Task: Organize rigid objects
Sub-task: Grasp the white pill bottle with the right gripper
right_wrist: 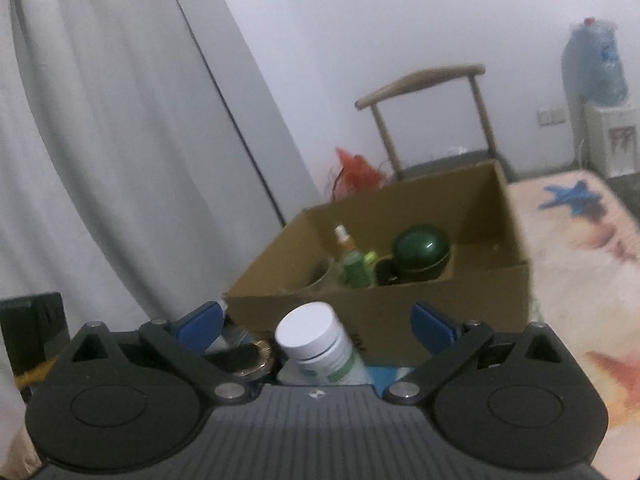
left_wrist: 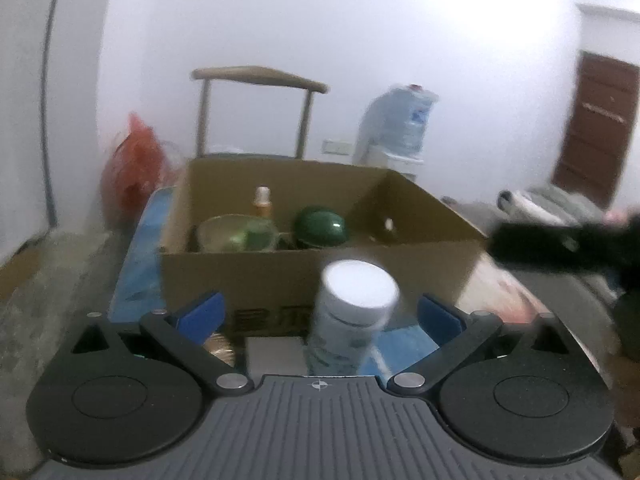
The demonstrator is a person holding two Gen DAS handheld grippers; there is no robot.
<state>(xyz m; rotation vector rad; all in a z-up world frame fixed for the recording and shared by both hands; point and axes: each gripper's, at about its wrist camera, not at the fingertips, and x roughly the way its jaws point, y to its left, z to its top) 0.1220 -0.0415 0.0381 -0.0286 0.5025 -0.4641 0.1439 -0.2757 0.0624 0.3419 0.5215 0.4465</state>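
Observation:
A white-capped bottle (left_wrist: pixel 352 312) with a green label stands just in front of an open cardboard box (left_wrist: pixel 240 276). My left gripper (left_wrist: pixel 319 313) is open, its blue pads (left_wrist: pixel 200 312) wide on either side of the bottle and clear of it. In the right wrist view the same bottle (right_wrist: pixel 316 340) leans left between the spread pads (right_wrist: pixel 434 328) of my open right gripper (right_wrist: pixel 317 325), untouched. The box (right_wrist: pixel 400 312) holds a dark green round container (right_wrist: pixel 420 252), an orange bottle (right_wrist: pixel 346 240), a small green bottle (right_wrist: pixel 356 270) and a glass bowl (left_wrist: pixel 236 234).
A round gold-rimmed thing (right_wrist: pixel 256 356) lies left of the bottle. Behind the box stand a chair (left_wrist: pixel 256 76), a red bag (left_wrist: pixel 134 160) and a water dispenser (left_wrist: pixel 396 124). A person's dark sleeve (left_wrist: pixel 560 244) reaches in from the right. Patterned cloth (right_wrist: pixel 580 240) covers the surface.

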